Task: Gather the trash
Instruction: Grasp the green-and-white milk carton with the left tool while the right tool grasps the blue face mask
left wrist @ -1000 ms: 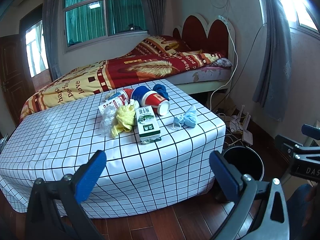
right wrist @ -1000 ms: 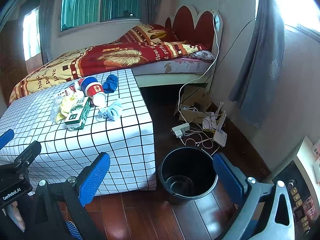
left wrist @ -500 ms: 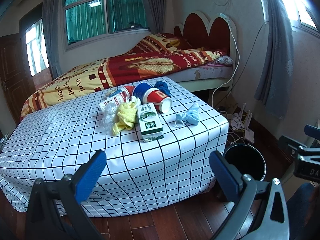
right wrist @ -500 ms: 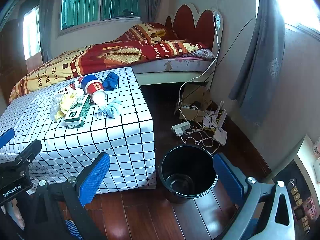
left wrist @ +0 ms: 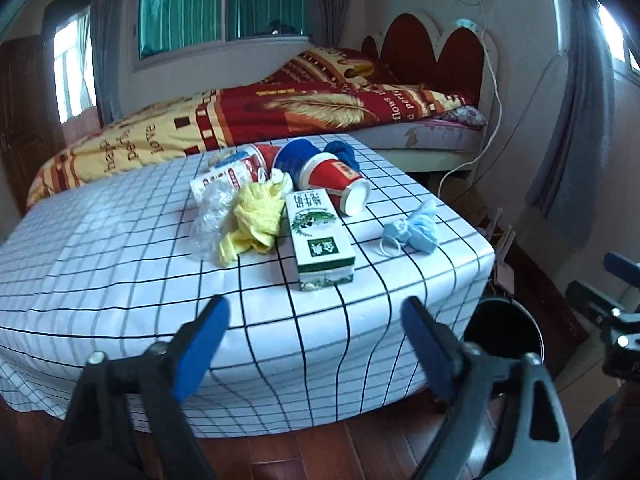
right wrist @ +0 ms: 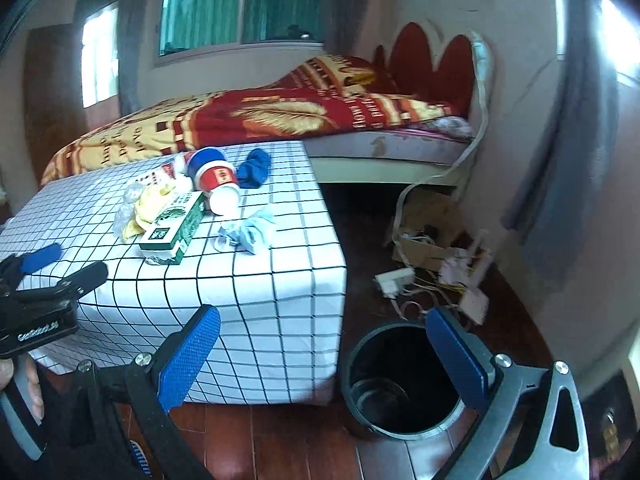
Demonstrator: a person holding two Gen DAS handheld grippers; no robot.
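Note:
Trash lies on the checked table (left wrist: 100,264): a green and white carton (left wrist: 320,246), a red paper cup (left wrist: 336,186) on its side, a yellow glove (left wrist: 252,220), clear plastic wrap (left wrist: 210,216), a blue face mask (left wrist: 412,232) and a dark blue cloth (left wrist: 340,154). My left gripper (left wrist: 316,324) is open and empty, short of the table's near edge, facing the carton. My right gripper (right wrist: 320,336) is open and empty, low beside the table corner, near the empty black bin (right wrist: 400,380). The carton (right wrist: 172,228) and mask (right wrist: 248,230) also show in the right wrist view.
A bed with a red and yellow quilt (left wrist: 280,112) stands behind the table. A power strip, cables and a router (right wrist: 440,276) lie on the wooden floor right of the table. The bin (left wrist: 504,332) stands at the table's right corner. Grey curtains hang at right.
Both grippers have moved forward toward the table; the trash pile and bin look larger and nearer. Both stay open and empty.

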